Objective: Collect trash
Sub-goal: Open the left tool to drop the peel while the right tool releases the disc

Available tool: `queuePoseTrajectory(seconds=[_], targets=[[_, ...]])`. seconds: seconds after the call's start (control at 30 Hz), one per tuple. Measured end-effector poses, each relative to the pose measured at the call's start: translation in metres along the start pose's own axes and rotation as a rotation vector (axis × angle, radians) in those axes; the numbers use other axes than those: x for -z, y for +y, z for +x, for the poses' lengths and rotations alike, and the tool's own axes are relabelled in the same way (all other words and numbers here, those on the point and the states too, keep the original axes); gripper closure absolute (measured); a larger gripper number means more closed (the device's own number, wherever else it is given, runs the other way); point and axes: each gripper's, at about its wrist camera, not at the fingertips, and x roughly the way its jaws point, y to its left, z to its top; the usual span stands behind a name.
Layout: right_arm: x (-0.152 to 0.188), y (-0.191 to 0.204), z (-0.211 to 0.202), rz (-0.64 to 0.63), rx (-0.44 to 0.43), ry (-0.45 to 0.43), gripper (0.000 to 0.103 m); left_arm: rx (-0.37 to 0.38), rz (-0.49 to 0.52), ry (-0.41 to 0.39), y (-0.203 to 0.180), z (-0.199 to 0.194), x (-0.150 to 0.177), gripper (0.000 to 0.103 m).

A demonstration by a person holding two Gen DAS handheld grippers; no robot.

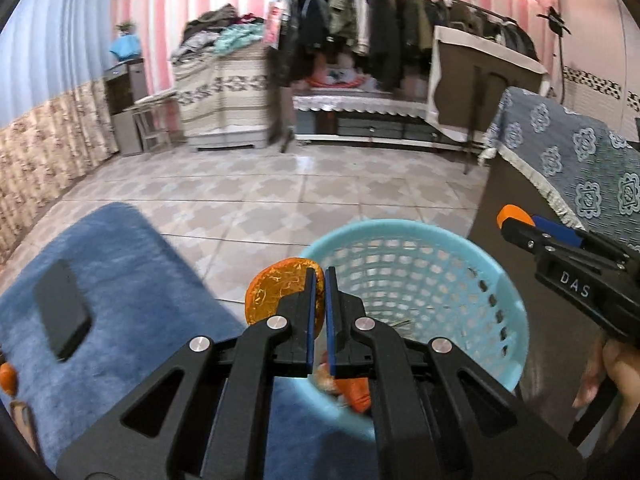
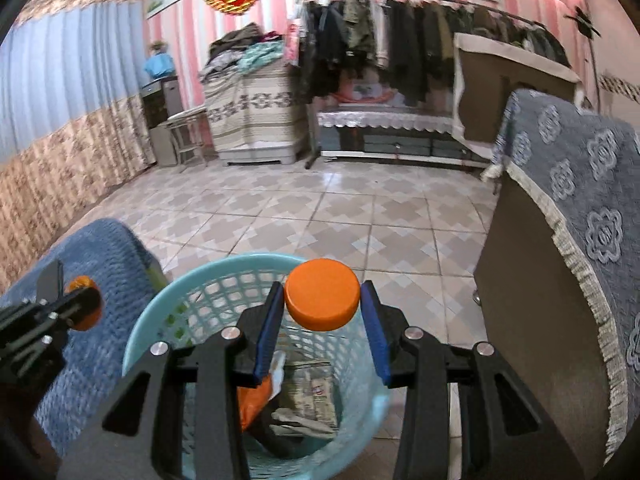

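Turquoise lattice basket [image 2: 152, 320], orange cap [image 2: 322, 300], orange-gold foil disc [image 1: 276, 292], shaggy blue rug [image 1: 140, 272], pink-striped wall [image 2: 192, 40].

My left gripper [image 1: 319, 280] was matte black plastic: two angular linkage arms with triangular cut-outs, joined by round silver pivot pins. Its fingers [image 1: 309, 320] were slim black bars faced with blue pads along their inner edges. My right gripper [image 2: 322, 332] had the same black frame, the same silver pins and the same blue-lined fingers [image 2: 267, 340]. Seen from the left wrist camera, its side carried small screws and the white letters "DAS". One finger ended in an orange tip.
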Motion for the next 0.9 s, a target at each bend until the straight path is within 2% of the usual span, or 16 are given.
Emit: queuePoseTrajectory(seconds=[0.13, 0.23, 0.27, 0.33, 0.4, 0.53, 0.6, 0.67, 0.9], targets=[[0.0, -0.02, 0.001, 0.06, 0.025, -0.005, 0.063, 0.042, 0.036, 0.006, -0.023, 0.018, -0.009, 0.1], [0.0, -0.025, 0.005, 0.072, 0.028, 0.0, 0.063, 0.059, 0.045, 0.024, -0.035, 0.026, -0.012, 0.096], [0.001, -0.025, 0.007, 0.07, 0.026, 0.002, 0.063, 0.058, 0.048, 0.026, -0.037, 0.027, -0.013, 0.091], [0.001, -0.024, 0.008, 0.066, 0.022, 0.006, 0.063, 0.048, 0.05, 0.015, -0.037, 0.025, -0.013, 0.075], [0.002, -0.022, 0.008, 0.061, 0.016, 0.008, 0.063, 0.028, 0.042, -0.004, -0.032, 0.02, -0.014, 0.054], [0.002, -0.016, 0.004, 0.042, 0.006, 0.005, 0.063, -0.007, 0.014, -0.021, -0.014, 0.009, -0.019, 0.04], [0.002, -0.01, 0.005, 0.028, -0.003, 0.005, 0.063, -0.05, -0.001, -0.036, -0.003, 0.002, -0.021, 0.026], [0.001, -0.002, 0.005, 0.01, -0.01, 0.006, 0.063, -0.083, -0.03, -0.046, 0.01, -0.003, -0.022, 0.018], [0.002, 0.035, 0.009, -0.045, -0.06, 0.016, 0.063, -0.204, -0.078, -0.064, 0.046, -0.018, -0.018, 0.008]])
